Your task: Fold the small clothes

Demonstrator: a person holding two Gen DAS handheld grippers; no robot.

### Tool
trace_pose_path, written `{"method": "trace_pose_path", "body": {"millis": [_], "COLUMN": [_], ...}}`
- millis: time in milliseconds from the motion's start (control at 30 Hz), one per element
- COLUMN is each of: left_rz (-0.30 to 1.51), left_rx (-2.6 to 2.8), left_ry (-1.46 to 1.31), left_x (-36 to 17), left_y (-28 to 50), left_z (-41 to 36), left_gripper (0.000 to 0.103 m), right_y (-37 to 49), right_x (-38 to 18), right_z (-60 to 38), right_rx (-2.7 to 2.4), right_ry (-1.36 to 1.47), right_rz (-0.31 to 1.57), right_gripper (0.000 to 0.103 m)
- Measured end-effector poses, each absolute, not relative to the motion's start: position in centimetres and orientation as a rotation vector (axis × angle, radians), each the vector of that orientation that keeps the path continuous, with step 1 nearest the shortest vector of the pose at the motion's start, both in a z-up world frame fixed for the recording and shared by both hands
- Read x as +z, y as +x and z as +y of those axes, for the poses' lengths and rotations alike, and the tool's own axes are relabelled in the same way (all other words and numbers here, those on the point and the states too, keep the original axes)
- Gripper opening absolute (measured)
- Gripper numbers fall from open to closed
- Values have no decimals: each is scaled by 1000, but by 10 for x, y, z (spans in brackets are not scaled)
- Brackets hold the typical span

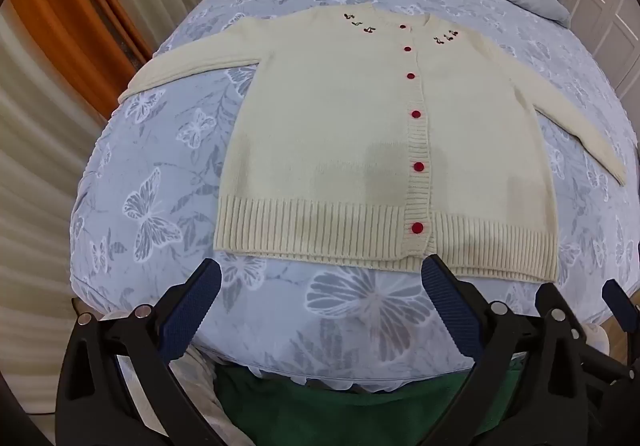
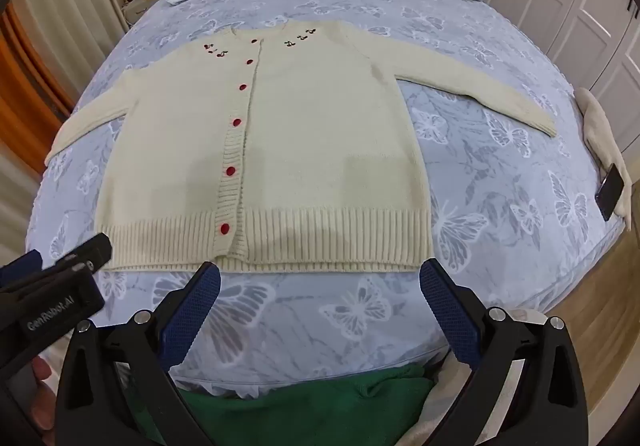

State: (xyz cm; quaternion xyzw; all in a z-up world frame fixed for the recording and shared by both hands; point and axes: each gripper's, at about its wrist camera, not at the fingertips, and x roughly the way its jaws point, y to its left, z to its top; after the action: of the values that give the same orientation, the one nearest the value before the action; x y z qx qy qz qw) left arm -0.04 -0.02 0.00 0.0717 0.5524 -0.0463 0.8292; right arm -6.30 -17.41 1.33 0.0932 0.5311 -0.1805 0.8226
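While cardigan [image 1: 332,134] lies flat, collar away, hem twd tools, L tool [image 1: 320,278] + R tool [image 2: 320,278] wide open, empty.

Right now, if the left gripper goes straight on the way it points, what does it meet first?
Probably the butterfly bedsheet just short of the cream cardigan, near its ribbed hem. The left gripper is open and empty; depth is unclear.
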Motion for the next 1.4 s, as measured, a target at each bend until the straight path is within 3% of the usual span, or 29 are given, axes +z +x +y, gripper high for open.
{"method": "trace_pose_path", "body": {"millis": [1400], "left_rz": [1161], "left_rx": [-62], "left_ry": [189], "left_x": [1], "left_y": [13], "left_z": [-11], "left_gripper": [98], "right_y": [-46], "right_x": [19], "right_z": [-185], "right_rx": [-377], "right_ry": [215], "right_rz": [1128], "right_gripper": [98]}}
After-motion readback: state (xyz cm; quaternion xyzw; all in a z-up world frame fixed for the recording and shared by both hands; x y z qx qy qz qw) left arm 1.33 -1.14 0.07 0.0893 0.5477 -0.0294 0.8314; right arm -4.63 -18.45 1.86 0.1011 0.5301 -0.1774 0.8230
